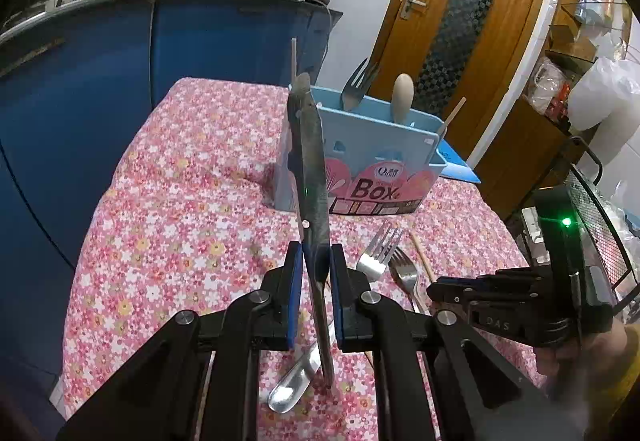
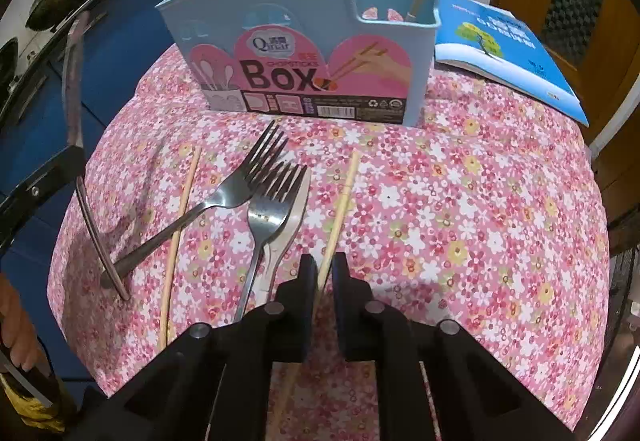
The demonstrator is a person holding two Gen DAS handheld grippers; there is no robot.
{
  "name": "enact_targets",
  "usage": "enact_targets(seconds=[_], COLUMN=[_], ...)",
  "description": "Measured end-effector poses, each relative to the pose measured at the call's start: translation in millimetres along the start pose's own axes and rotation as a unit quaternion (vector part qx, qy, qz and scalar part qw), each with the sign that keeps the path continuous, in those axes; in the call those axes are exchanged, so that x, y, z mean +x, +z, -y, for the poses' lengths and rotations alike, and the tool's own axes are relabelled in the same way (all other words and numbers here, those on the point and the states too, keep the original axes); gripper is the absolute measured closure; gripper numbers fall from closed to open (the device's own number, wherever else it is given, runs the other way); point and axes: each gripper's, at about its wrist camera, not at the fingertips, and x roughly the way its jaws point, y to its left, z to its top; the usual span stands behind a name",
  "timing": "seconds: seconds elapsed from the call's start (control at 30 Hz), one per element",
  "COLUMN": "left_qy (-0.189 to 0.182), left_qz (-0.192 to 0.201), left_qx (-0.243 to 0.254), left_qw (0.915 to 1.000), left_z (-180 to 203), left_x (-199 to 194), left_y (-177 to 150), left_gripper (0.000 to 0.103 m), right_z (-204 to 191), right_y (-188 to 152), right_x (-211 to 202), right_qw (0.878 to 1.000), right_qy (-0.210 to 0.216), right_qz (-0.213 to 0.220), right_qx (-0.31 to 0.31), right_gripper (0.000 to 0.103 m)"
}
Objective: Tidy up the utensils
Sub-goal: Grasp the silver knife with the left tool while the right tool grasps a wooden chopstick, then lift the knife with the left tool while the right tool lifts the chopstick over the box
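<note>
Blue box (image 2: 304,53), book (image 2: 508,49) behind; forks (image 2: 256,197) and chopstick (image 2: 180,225) loose on table (image 2: 480,221). Left gripper (image 1: 314,273) jaws clamped on knife (image 1: 312,169); right gripper (image 2: 322,281) jaws clamped on another chopstick (image 2: 340,209).

Cloth: pink floral cotton-like cloth (image 2: 460,201) over the tabletop, matt and slightly creased
Forks: two polished steel forks (image 2: 276,201), glossy
Chopsticks: pale wooden chopsticks (image 2: 340,209), matt, smooth
Holder: light-blue plastic utensil box (image 2: 304,5), smooth, with a glossy paper label
Booklet: blue paper booklet (image 2: 508,45), slight sheen
</note>
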Motion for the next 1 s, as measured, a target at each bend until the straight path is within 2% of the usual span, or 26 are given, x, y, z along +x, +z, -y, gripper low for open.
enact_targets(seconds=[0.23,0.37,0.57,0.8,1.0], left_qy=[-0.009,-0.010,-0.003,0.010,0.022], left_qz=[0.016,0.033,0.054,0.095,0.132], left_qx=[0.000,0.003,0.003,0.011,0.029], left_qw=[0.9998,0.9994,0.9986,0.9953,0.9905], left_z=[1,2,3,9,18], left_x=[-5,-10,-13,-18,-19], left_y=[6,10,27,59,92], left_gripper=[0.091,0.091,0.091,0.091,0.091], right_z=[23,28,32,31,32], right_y=[-13,-21,-23,-7,9], right_x=[-12,-34,-74,-102,-111], right_qw=[0.996,0.990,0.979,0.962,0.949], right_qy=[0.062,0.087,0.098,0.098,0.103], right_qz=[0.037,0.085,0.167,0.250,0.294], right_qx=[0.058,0.065,0.059,0.052,0.052], right_gripper=[0.097,0.097,0.097,0.097,0.097])
